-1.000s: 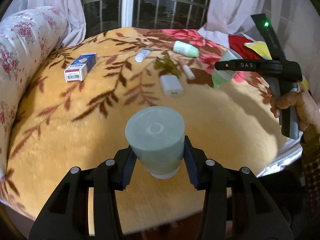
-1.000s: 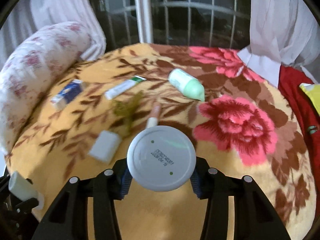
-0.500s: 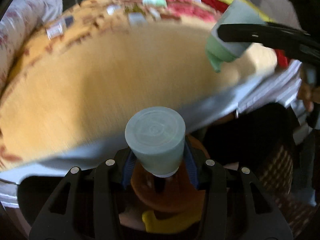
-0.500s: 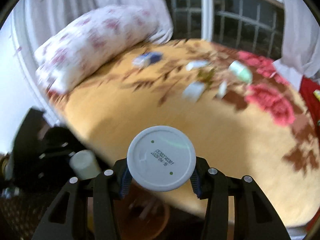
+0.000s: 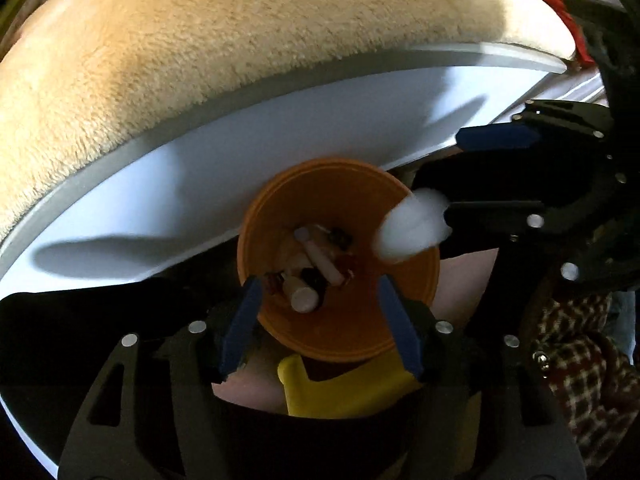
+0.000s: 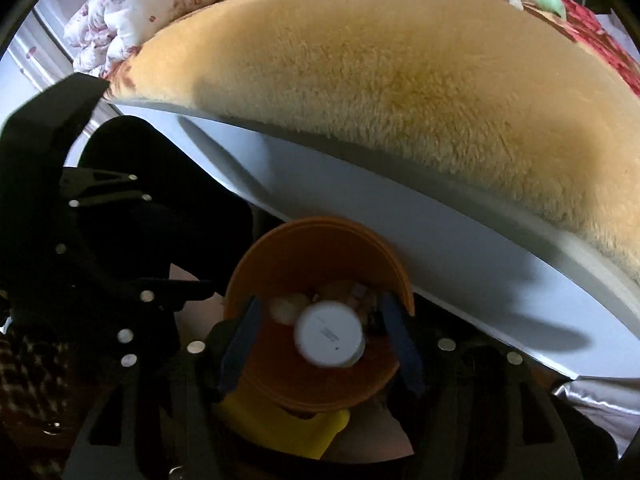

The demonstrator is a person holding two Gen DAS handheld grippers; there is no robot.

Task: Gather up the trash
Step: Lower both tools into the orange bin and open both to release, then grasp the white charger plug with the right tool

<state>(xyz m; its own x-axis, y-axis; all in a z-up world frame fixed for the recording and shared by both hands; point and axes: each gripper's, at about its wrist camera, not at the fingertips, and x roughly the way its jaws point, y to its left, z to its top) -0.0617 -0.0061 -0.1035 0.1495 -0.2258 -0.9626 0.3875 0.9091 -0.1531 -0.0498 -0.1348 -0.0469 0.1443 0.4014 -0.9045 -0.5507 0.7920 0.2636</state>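
Above the orange trash bin point(image 6: 320, 384), both the left hand-held gripper point(image 5: 320, 330) and right hand-held gripper point(image 6: 320, 344) are being spread, so a white bottle point(image 6: 329, 338) is being dropped in.

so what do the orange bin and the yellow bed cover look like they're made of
The bin looks like moulded plastic: smooth, evenly orange, with a thin ridged rim and a soft sheen; it could not be told from glazed ware by look alone. The bed cover looks like plush fleece: a short, fuzzy, matte pile that stands up along its edge.
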